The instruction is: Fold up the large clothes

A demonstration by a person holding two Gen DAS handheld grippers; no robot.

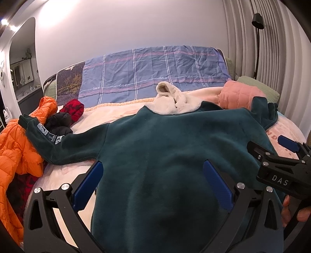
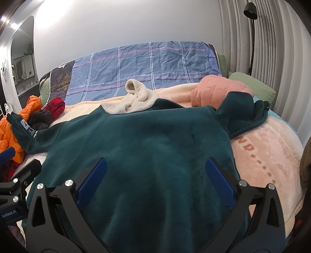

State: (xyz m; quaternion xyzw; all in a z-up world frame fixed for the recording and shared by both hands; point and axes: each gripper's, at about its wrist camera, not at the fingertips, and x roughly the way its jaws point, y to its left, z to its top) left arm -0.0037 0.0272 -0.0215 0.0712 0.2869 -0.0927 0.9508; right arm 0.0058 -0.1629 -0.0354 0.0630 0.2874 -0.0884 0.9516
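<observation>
A dark green fleece hoodie (image 1: 161, 144) lies back-up and spread flat on the bed, with its cream-lined hood (image 1: 171, 101) toward the headboard. It also shows in the right wrist view (image 2: 147, 140). Its left sleeve (image 1: 58, 140) stretches left over other clothes; its right sleeve (image 2: 245, 111) is bunched near a pink pillow. My left gripper (image 1: 153, 181) is open and empty above the lower left of the hoodie. My right gripper (image 2: 155, 179) is open and empty above its lower right, and shows at the right edge of the left wrist view (image 1: 279, 153).
An orange puffer jacket (image 1: 17, 148), a black garment (image 1: 58, 122) and a red one (image 1: 73, 109) are piled at the bed's left. A pink quilted pillow (image 2: 215, 89) and green pillow (image 2: 252, 83) lie at the right. A blue plaid cover (image 1: 155, 70) drapes the headboard. A floor lamp (image 2: 250, 9) stands by the curtains.
</observation>
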